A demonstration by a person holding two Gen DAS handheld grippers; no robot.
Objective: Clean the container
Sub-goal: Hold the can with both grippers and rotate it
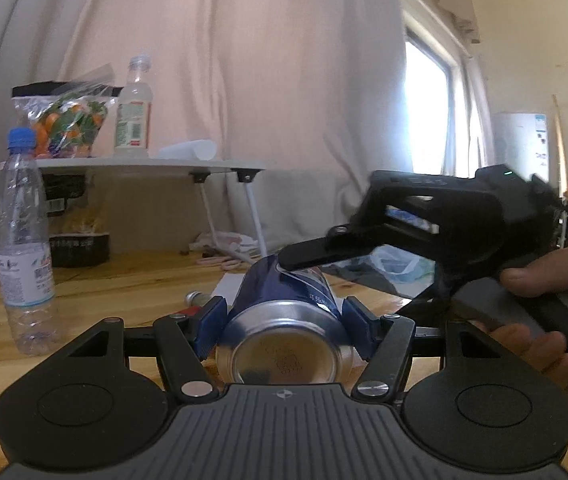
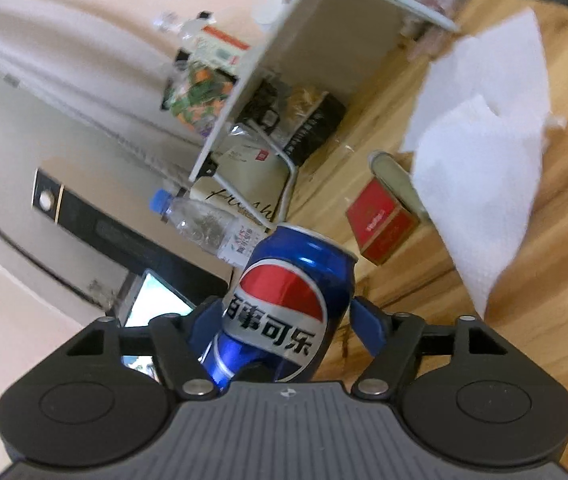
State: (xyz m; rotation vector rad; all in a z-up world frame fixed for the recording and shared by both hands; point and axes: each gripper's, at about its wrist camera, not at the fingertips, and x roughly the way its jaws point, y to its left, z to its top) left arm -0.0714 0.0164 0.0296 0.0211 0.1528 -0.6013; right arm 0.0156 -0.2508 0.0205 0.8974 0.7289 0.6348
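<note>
Your left claw (image 1: 284,320) pinches the blue can (image 1: 284,312) level above the wooden tabletop (image 1: 124,280) while your right claw (image 2: 284,320) straddles it spread, so steady the can before wiping

We see our left gripper (image 1: 284,330) as a black frame with two round discs at its corners, a ribbed grey plate between them bearing a small cross-in-circle mark, silver screws at the linkage joints, and blue pads on its fingers (image 1: 212,330). Our right gripper (image 2: 290,330) has the same build from its own camera; from the side it shows a black housing with a small green light, held by a bare hand (image 1: 544,308)
</note>
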